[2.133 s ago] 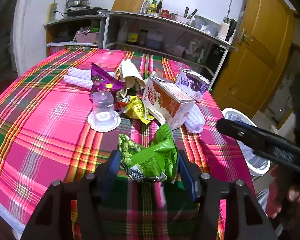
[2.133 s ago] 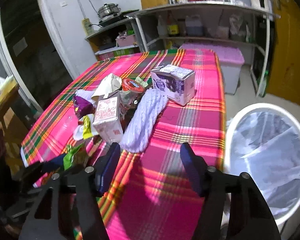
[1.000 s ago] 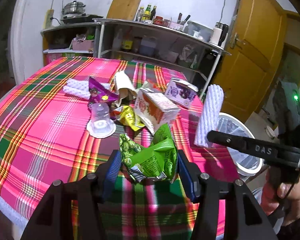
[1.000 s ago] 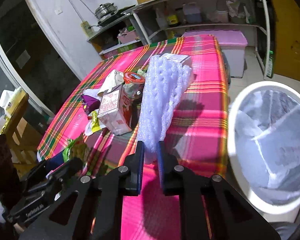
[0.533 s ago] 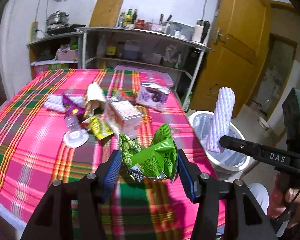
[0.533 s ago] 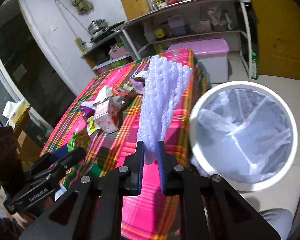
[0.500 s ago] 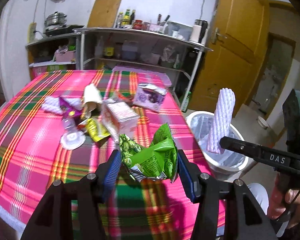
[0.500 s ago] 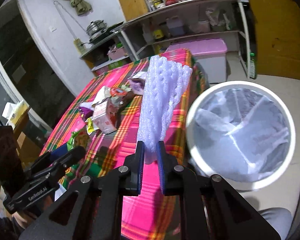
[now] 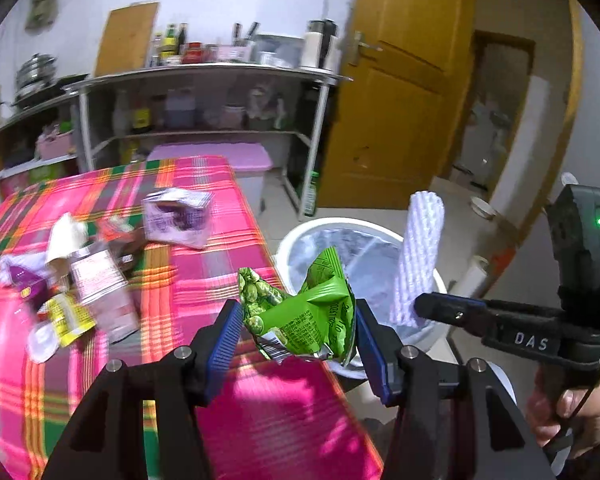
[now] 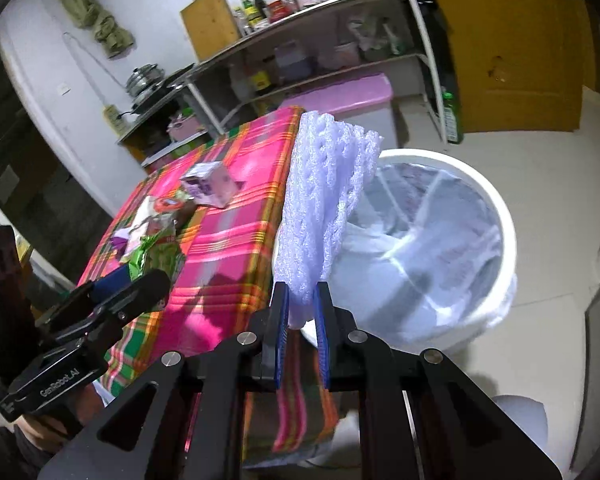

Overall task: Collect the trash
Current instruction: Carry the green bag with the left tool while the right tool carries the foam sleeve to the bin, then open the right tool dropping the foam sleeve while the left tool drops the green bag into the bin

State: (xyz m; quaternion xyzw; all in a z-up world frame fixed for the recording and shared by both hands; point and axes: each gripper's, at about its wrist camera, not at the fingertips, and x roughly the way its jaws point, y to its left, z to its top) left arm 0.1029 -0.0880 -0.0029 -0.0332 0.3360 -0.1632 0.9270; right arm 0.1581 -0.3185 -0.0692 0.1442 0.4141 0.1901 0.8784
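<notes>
My left gripper [image 9: 298,330] is shut on a crumpled green snack bag [image 9: 304,314], held above the table's right edge beside the white bin [image 9: 296,240]. My right gripper [image 10: 300,312] is shut on a white foam net sleeve [image 10: 324,196] that stands upright at the bin's [image 10: 496,216] near rim. From the left wrist view the same sleeve [image 9: 420,256] hangs over the lined bin. More trash lies on the pink plaid tablecloth [image 9: 204,264]: a purple carton [image 9: 176,220], a pink-and-white carton [image 9: 100,284], a yellow wrapper [image 9: 68,318] and a purple wrapper [image 9: 30,286].
Metal shelves [image 9: 204,80] with bottles and jars stand behind the table. A yellow door [image 9: 404,88] is at the right. A pink-lidded box [image 10: 340,100] sits by the table's far end. A hand [image 9: 568,412] holds the right gripper's handle.
Both grippers have swung right, from over the table to the bin. The foam sleeve now stands over the bin's rim and the green bag has reached the table's edge.
</notes>
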